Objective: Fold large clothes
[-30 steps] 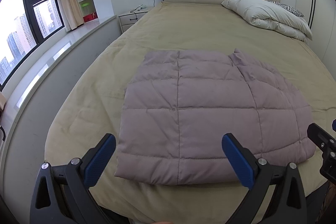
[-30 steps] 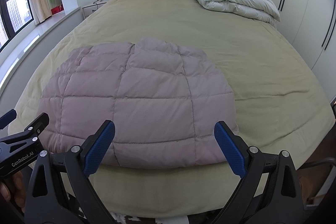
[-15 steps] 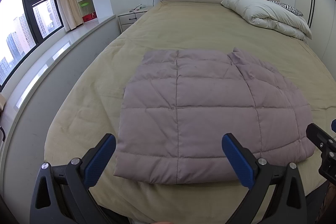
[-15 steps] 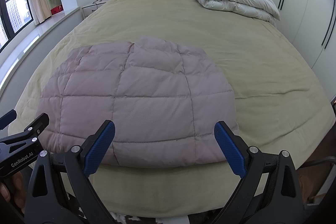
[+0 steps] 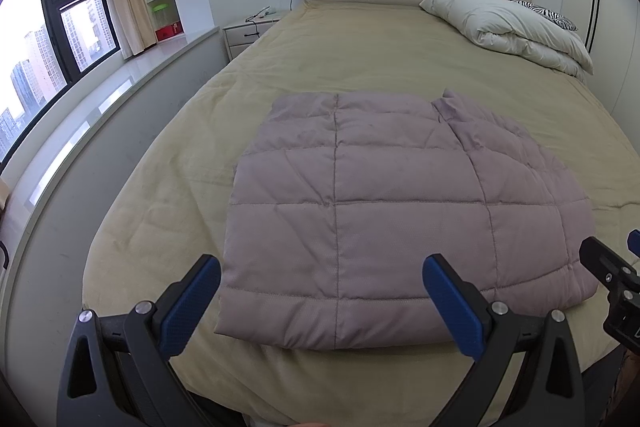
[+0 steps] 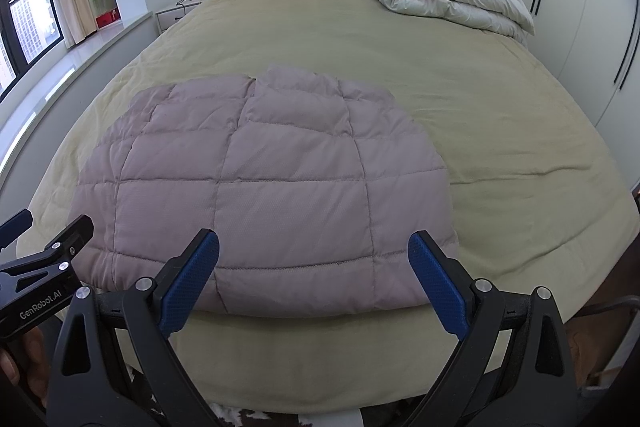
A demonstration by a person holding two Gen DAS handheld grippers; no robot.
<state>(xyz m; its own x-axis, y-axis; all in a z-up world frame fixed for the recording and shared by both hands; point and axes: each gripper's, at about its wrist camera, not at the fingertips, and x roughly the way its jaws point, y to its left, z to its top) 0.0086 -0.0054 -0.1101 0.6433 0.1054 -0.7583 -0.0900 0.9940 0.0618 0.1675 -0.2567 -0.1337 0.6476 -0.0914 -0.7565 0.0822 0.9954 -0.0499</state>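
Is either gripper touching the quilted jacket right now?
Apart. The right gripper and left gripper both hang open short of the quilted jacket, nothing between the fingers in either wrist view.

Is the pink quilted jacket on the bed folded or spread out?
Folded. The pink quilted jacket lies as a compact rectangle with no sleeves showing, flat on the bed.

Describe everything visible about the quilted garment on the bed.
The mauve quilted garment is puffy, stitched into rectangular panels, of a finely textured fabric. It lies flat and folded into a rough rectangle near the foot of the tan bedspread, with a rounded right side and a raised flap at its far edge. Only the bedspread touches it; the left gripper and right gripper hang open, clear of its near hem.
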